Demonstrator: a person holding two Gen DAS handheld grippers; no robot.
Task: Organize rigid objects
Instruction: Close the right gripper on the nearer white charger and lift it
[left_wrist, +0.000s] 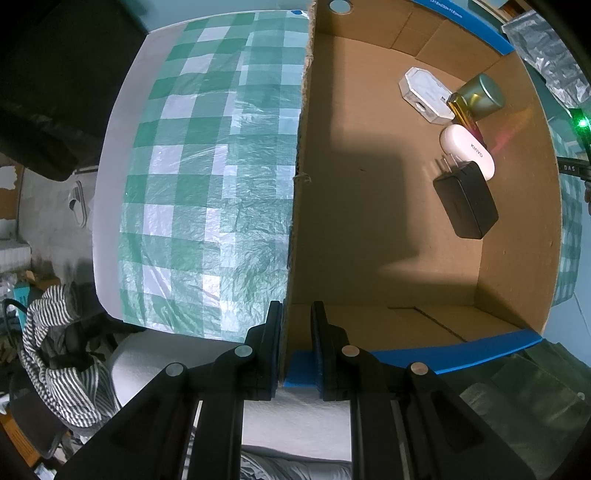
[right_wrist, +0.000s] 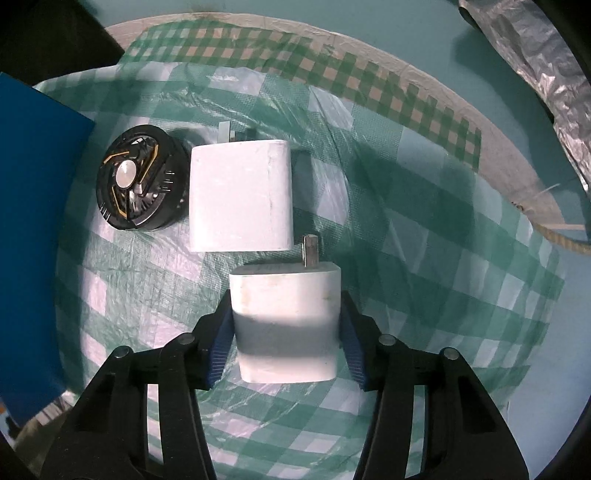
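Observation:
My left gripper (left_wrist: 295, 332) is shut on the near left wall of an open cardboard box (left_wrist: 369, 229). Inside the box lie a black plug adapter (left_wrist: 466, 201), a white KINYO case (left_wrist: 467, 149), a gold cylinder (left_wrist: 482, 96), a gold-and-red stick (left_wrist: 464, 116) and a white octagonal box (left_wrist: 424, 92). My right gripper (right_wrist: 286, 328) is shut on a small white plug adapter (right_wrist: 286, 325) just above the green checked cloth (right_wrist: 406, 258). A larger white adapter (right_wrist: 240, 195) and a round black fan-like disc (right_wrist: 140, 177) lie beyond it.
The blue outer side of the box (right_wrist: 33, 240) stands at the left of the right wrist view. Crinkled silver foil (right_wrist: 535, 62) and a rope (right_wrist: 561, 240) lie at the right. A striped cloth (left_wrist: 62, 354) hangs below the table's left edge.

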